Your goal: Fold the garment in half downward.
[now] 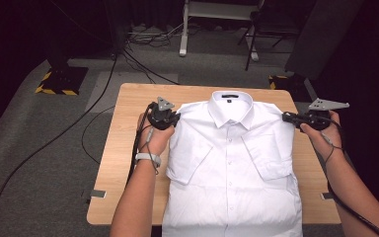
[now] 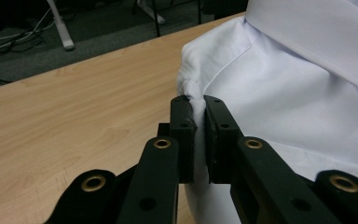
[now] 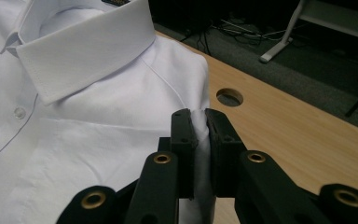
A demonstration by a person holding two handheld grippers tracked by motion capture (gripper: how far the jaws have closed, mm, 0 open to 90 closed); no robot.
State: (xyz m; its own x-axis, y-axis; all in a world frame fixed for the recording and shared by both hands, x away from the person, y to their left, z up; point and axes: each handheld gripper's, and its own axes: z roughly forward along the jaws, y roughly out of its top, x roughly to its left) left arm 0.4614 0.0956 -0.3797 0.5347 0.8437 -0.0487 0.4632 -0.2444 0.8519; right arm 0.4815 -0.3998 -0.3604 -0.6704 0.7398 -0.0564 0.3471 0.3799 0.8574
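Looking down from the high view, a white short-sleeved button-up cotton shirt (image 1: 232,163) lies face up on a light wooden rectangular table (image 1: 123,138), collar toward the top of the frame and both sleeves folded inward over the chest. The left gripper (image 1: 176,118), at centre left, meets the shirt's shoulder edge; the right gripper (image 1: 287,117), at centre right, meets the opposite shoulder edge. A grey carpeted floor (image 1: 34,148) surrounds the table.

Left gripper view: the two black jaws rise from the bottom centre and stand nearly together, pinching a bunched fold of the shirt's (image 2: 279,93) shoulder seam between the pads. The collar crosses the upper right of the frame; bare table (image 2: 65,121) fills the left half.

Right gripper view: the jaws likewise stand almost closed at bottom centre, clamped on a ridge of white shoulder fabric (image 3: 121,130). The collar occupies the upper left. A round hole in the tabletop (image 3: 229,97) lies just right of centre, close beside the shirt's edge.
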